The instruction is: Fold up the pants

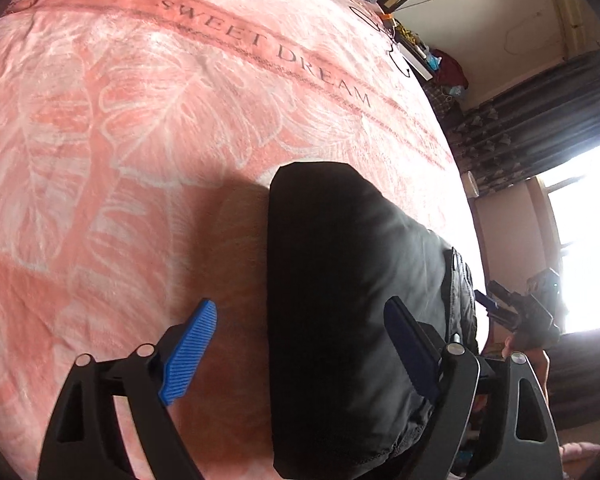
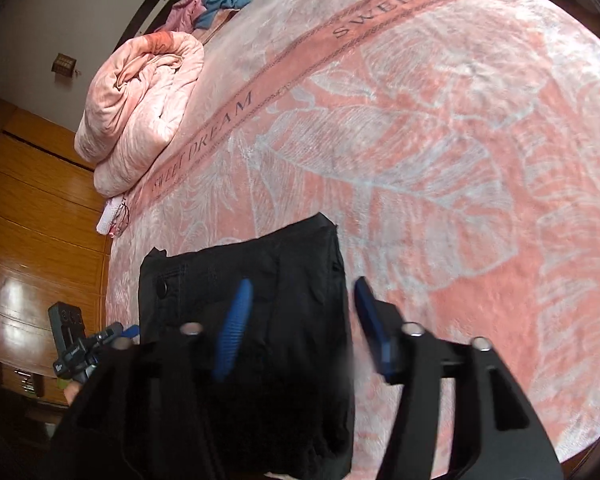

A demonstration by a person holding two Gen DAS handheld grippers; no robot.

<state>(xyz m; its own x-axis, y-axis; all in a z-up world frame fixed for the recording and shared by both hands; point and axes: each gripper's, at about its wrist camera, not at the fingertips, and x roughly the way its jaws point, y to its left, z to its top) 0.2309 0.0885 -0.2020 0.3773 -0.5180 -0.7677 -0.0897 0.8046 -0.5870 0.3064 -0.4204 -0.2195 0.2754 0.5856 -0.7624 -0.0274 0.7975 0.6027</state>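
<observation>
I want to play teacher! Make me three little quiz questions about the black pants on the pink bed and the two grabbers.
1. True or false: the black pants lie folded on the pink blanket.
2. Which words are printed on the blanket? A) SWEET DREAM B) GOOD NIGHT C) HAPPY HOME
3. Fill in: the left gripper and the right gripper both have their blue fingers spread ____, gripping nothing.

Key: 1 true; 2 A; 3 open.

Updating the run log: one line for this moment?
pants: folded on pink blanket | left tool: open, empty | right tool: open, empty
</observation>
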